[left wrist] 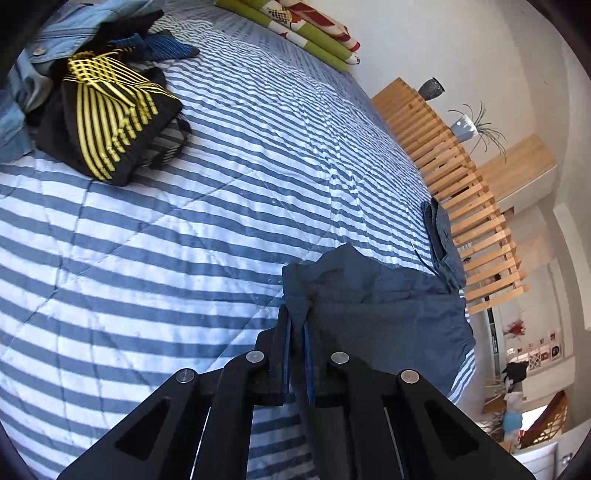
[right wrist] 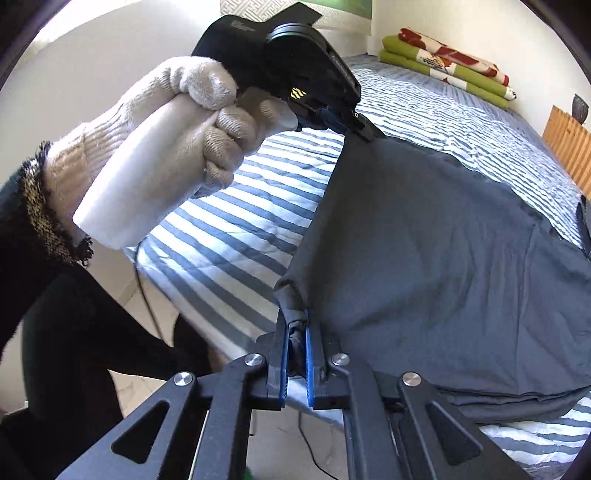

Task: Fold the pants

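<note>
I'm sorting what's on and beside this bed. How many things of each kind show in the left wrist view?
Dark blue pants, held by the gripper: 1
Heaps of other clothes, black-and-yellow striped garment on top: 1
Folded green and red bedding: 1
Vases on the wooden slatted headboard, one dark, one light: 2
Total: 5

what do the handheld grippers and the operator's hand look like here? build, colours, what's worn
Both grippers are black linkage frames with silver rivets and blue pads on the fingers. The left gripper, seen from the right wrist camera, has a rounded black housing with faint printed lettering and a small yellow marking. The left hand wears a white knit glove with a ribbed cuff; the sleeve is black with a frayed, speckled edge.
</note>
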